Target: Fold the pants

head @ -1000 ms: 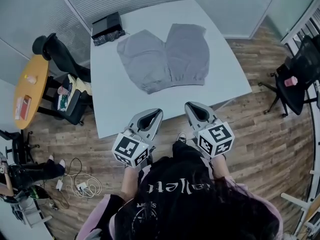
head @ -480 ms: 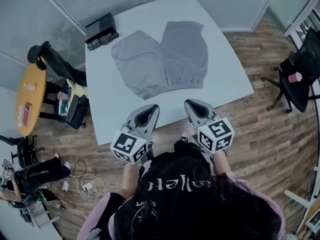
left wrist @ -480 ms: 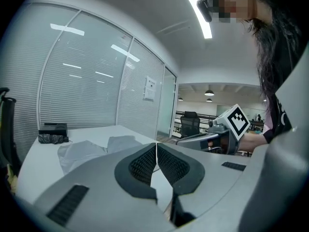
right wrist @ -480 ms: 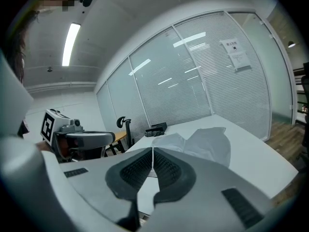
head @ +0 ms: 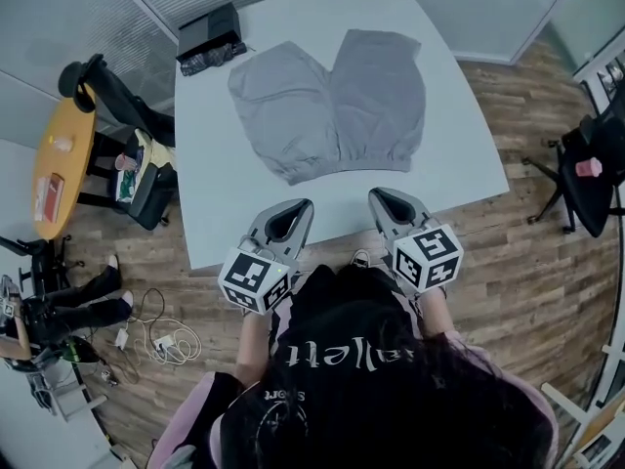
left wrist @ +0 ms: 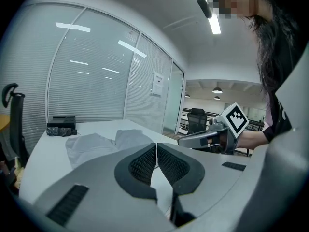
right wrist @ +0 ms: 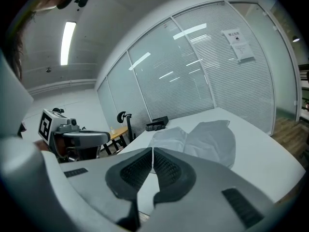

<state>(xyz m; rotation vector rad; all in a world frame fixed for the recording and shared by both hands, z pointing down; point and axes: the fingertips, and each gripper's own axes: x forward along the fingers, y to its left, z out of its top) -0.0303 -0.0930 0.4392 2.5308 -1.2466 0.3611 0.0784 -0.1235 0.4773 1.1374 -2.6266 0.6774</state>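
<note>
The person holds the left tongs (head: 303, 204) and the right tongs (head: 377, 194) side by side in front of the chest, apart from each other. Both point forward and tilt slightly downward. Their tips angle a little toward one another, so they stand closer together than the rear ends. On each, the jaws are pressed together with nothing between the ribbed pads (left wrist: 144, 164). The left marker cube (head: 256, 279) and the right marker cube (head: 427, 257) sit nearest the body. Behind them the left forearm (head: 252, 345) and the right forearm (head: 431, 319) run back toward the torso.
</note>
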